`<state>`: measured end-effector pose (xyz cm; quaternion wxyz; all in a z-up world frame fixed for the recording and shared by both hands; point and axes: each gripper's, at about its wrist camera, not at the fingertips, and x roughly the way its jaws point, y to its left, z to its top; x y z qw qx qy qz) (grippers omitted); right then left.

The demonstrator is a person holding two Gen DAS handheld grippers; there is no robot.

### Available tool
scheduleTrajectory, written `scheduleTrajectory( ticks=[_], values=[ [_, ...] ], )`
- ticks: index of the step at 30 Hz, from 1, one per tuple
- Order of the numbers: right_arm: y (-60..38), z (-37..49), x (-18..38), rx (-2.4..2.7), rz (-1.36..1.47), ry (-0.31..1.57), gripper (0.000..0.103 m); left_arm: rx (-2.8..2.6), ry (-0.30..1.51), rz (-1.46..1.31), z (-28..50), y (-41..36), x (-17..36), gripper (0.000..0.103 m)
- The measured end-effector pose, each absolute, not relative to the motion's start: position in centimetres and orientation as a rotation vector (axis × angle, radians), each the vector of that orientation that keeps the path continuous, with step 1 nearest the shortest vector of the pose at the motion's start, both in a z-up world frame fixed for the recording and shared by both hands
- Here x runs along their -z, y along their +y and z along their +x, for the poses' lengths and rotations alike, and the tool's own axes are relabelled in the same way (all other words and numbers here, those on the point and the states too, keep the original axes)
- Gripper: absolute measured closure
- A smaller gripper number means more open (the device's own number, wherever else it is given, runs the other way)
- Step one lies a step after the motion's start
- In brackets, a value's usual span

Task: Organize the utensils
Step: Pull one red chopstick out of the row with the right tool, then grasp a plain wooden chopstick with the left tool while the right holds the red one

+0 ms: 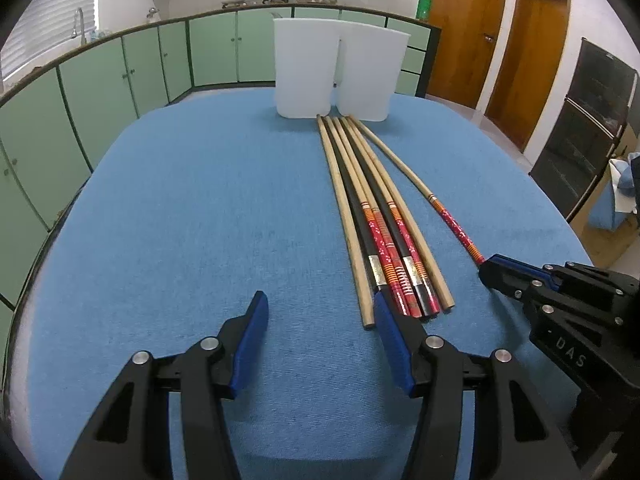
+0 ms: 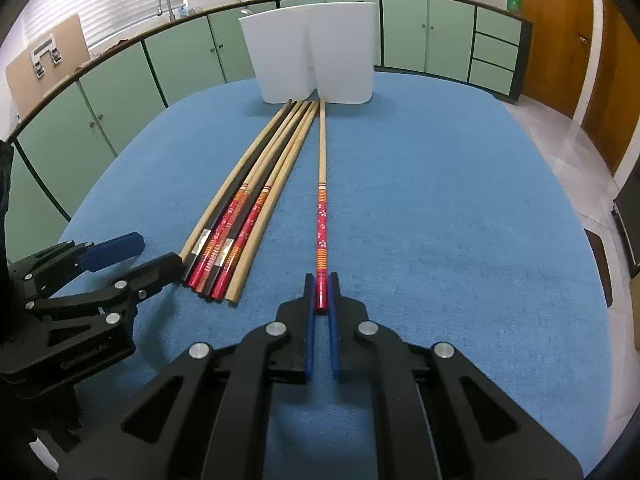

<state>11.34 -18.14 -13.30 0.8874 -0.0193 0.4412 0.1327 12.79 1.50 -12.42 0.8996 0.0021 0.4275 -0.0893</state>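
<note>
Several long chopsticks [image 1: 384, 220] lie bundled on the blue table, tips toward a white two-part holder [image 1: 336, 68]; the bundle [image 2: 244, 200] and holder [image 2: 316, 56] also show in the right wrist view. One red-patterned chopstick [image 2: 321, 216] lies apart to the right of the bundle. My right gripper [image 2: 322, 292] is shut on its thick red end, seen also in the left wrist view [image 1: 490, 266]. My left gripper [image 1: 320, 312] is open and empty, its right finger touching the bundle's near ends; it also shows in the right wrist view [image 2: 160, 252].
The blue tablecloth [image 1: 180, 208] covers the table. Green cabinets [image 1: 120, 68] run along the left and back. Wooden doors [image 1: 500, 36] and a dark shelf unit [image 1: 584, 128] stand to the right.
</note>
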Motion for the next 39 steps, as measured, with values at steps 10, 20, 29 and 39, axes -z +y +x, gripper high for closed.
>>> scheduleTrajectory(
  ticks=[10,20,29,39],
  values=[
    [-18.2,11.3,13.3,-0.272,-0.057,0.92,0.097,0.129,0.879,-0.015,12.4,2.5,12.4,0.048],
    [-18.8,11.5,13.4,-0.288,-0.022,0.925,0.097,0.16,0.889,0.028,12.8,1.4,12.5,0.082],
    [-19.7,11.1,12.5,-0.3,0.019,0.882,0.098,0.189,0.881,0.025,12.4,1.0,12.1,0.097],
    [-22.0,10.9,5.0,-0.317,0.035,0.692,0.098,0.199,0.71,0.008,11.2,2.7,4.7,0.097]
  ],
)
